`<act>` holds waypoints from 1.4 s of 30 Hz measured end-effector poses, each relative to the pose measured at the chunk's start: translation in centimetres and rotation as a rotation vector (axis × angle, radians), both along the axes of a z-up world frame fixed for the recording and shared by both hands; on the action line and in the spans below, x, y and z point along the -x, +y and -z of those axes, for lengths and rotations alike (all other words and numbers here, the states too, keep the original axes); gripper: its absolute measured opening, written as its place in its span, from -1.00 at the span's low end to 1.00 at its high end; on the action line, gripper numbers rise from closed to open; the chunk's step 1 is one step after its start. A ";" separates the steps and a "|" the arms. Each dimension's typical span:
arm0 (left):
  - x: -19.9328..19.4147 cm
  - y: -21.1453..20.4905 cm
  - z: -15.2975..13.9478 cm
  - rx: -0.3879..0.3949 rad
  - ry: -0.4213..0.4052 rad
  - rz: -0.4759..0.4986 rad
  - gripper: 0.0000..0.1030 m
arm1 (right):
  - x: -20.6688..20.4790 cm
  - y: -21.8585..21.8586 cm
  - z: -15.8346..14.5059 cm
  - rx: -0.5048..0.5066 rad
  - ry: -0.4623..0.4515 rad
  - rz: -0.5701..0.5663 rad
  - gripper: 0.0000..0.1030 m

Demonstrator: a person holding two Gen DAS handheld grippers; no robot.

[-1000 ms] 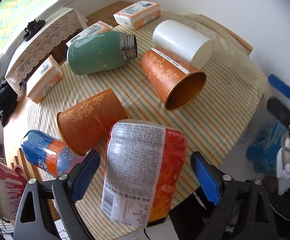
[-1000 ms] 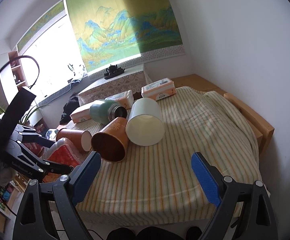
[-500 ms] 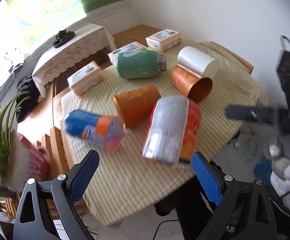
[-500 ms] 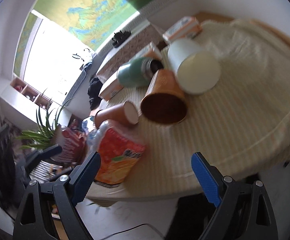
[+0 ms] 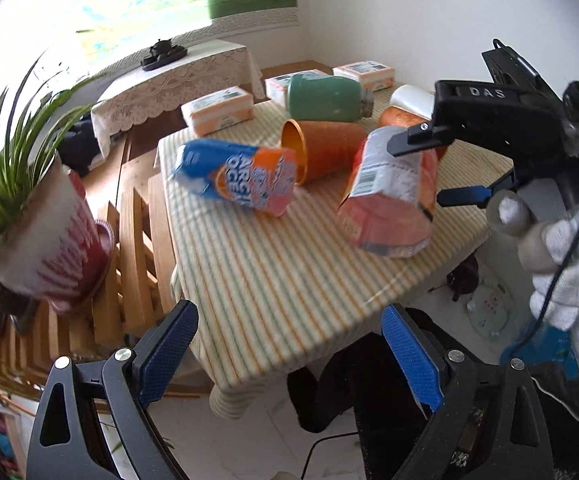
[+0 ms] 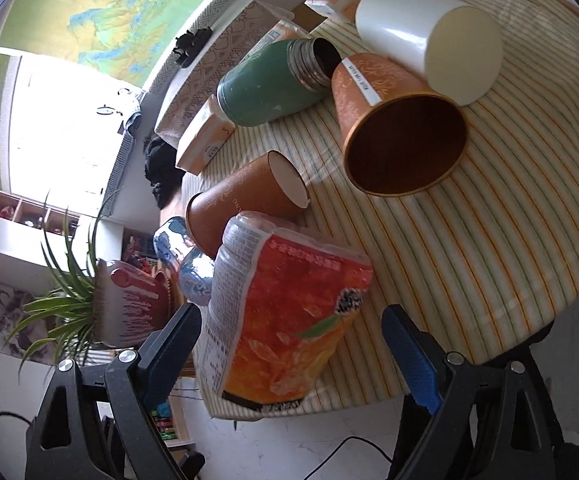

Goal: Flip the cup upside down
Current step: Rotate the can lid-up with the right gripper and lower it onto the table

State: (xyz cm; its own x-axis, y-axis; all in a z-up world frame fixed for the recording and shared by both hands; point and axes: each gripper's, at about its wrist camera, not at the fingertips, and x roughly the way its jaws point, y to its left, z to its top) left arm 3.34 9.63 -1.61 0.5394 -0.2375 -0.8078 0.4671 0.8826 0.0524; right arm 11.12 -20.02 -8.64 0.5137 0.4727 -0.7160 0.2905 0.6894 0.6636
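Several cups lie on their sides on the striped tablecloth [image 6: 489, 240]. A big orange cup [image 6: 393, 128] has its mouth toward my right gripper. A smaller orange cup [image 6: 245, 200] [image 5: 325, 148] lies beside it. A white cup [image 6: 429, 36] [image 5: 411, 98] lies at the back. An orange film-wrapped cup [image 6: 289, 320] [image 5: 393, 196] lies at the table's near edge, between my right gripper's open fingers. My right gripper [image 6: 291, 344] is open and empty; it also shows in the left wrist view [image 5: 437, 172] over the wrapped cup. My left gripper [image 5: 289, 350] is open and empty, back from the table.
A green flask [image 6: 273, 84] lies behind the orange cups. A blue and orange wrapped cup [image 5: 237, 180] lies at the left. Orange boxes [image 5: 219, 110] sit at the back. A potted plant [image 5: 45, 240] stands on a wooden rack left of the table.
My left gripper has drawn back from the table and turned left, bringing the plant into view. My right gripper has moved in low over the orange wrapped cup.
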 end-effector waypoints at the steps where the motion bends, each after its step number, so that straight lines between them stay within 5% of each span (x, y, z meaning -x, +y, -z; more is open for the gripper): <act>1: 0.0 0.2 0.2 0.006 -0.004 -0.006 0.85 | -0.4 0.2 0.1 0.008 0.006 -0.001 0.73; 15: -0.4 0.0 2.0 0.088 0.007 -0.037 0.85 | -2.0 1.4 0.3 0.076 -0.059 -0.137 0.68; 23: -0.6 0.1 2.7 0.130 0.022 -0.065 0.85 | 0.0 2.5 -1.1 0.220 -0.265 -0.257 0.67; 32: -0.6 0.2 3.8 0.161 0.048 -0.085 0.85 | 4.0 6.1 -2.0 0.722 -0.679 -0.276 0.67; 42: -0.7 -0.4 3.8 0.185 0.051 -0.089 0.85 | 4.2 7.0 -0.5 0.847 -0.799 -0.255 0.67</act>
State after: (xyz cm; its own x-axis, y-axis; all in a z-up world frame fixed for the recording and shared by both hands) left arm 4.03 9.27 -5.43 0.5244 -0.3380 -0.7815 0.3850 0.9128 -0.1365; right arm 6.89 -13.03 -8.11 0.9158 0.1568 -0.3698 -0.2071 0.9732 -0.1001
